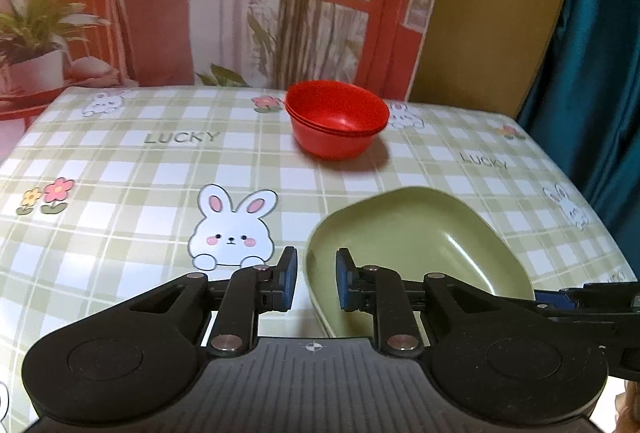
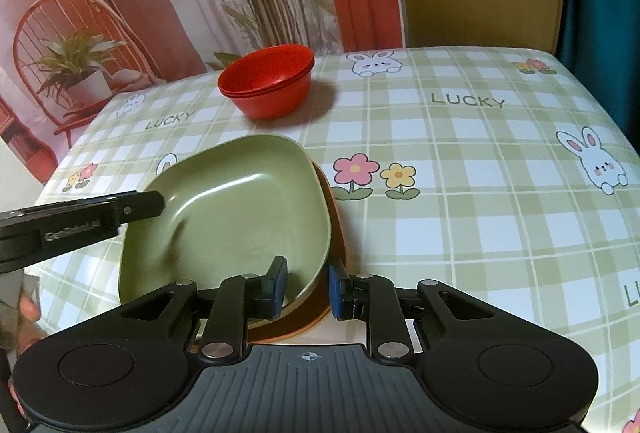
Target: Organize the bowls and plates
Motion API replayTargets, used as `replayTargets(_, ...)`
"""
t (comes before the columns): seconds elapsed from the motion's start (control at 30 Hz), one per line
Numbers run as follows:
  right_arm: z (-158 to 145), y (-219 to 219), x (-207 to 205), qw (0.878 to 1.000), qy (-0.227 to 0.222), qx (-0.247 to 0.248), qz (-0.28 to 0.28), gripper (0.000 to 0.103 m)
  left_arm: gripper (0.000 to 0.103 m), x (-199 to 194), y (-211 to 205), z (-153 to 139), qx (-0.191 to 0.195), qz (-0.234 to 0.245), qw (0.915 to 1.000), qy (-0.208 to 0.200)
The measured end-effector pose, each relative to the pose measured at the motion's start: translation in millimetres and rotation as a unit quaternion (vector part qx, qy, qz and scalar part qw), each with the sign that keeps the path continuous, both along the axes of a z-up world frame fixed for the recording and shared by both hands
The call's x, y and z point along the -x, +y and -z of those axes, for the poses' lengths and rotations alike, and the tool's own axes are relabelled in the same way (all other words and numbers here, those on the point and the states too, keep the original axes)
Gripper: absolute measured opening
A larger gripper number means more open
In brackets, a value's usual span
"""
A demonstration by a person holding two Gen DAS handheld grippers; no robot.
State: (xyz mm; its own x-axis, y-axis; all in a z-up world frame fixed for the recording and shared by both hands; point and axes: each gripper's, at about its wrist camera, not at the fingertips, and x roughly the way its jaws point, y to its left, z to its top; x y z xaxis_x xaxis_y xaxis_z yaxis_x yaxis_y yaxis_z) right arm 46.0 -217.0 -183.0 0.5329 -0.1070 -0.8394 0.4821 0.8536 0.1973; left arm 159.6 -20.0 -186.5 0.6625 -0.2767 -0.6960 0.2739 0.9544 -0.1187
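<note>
An orange plate under the tilted green plate is revealed only from the right wrist; the right gripper and left gripper are spread astride its rim, unclamped.

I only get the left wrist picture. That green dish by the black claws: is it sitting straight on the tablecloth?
Observer: No. The right wrist view shows the green plate lying on top of an orange plate, whose edge peeks out along its right side.
Operator: And the other claw that pokes in from my right, what is it doing?
Observer: The right gripper is open. Its fingers straddle the green plate's near rim, one over the inside of the plate and one outside it.
</note>
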Motion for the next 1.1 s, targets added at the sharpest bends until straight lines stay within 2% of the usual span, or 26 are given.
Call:
replayTargets(0.1, -1.7, 1.8, 0.4, 1.0, -0.001, 0.01, -0.004, 0.022, 0.023, 9.3, 2.2, -2.3, -0.004, -0.023, 0.9996, -0.018)
replayTargets(0.23, -3.4, 2.3, 2.1, 1.0, 0.0, 0.022, -0.003, 0.029, 0.023, 12.8, -0.8, -1.8, -0.002, -0.015, 0.9998, -0.016)
replayTargets(0.57, -1.9, -3.5, 8.4, 1.0, -0.008, 0.016, 0.01, 0.032, 0.023, 19.5, -6.0, 8.4, -0.011, -0.004, 0.9999, -0.008)
replayTargets(0.7, -1.3, -8.4, 7.8, 0.999, -0.01, 0.025, 0.021, 0.041, 0.023, 19.4, -5.8, 10.6, -0.011, -0.004, 0.9999, -0.004)
replayTargets(1.1, 17.6, -9.2, 3.6, 0.999, 0.012, 0.034, 0.017, 0.041, 0.023, 19.5, -5.2, 14.5, -0.01, -0.001, 0.9999, 0.004)
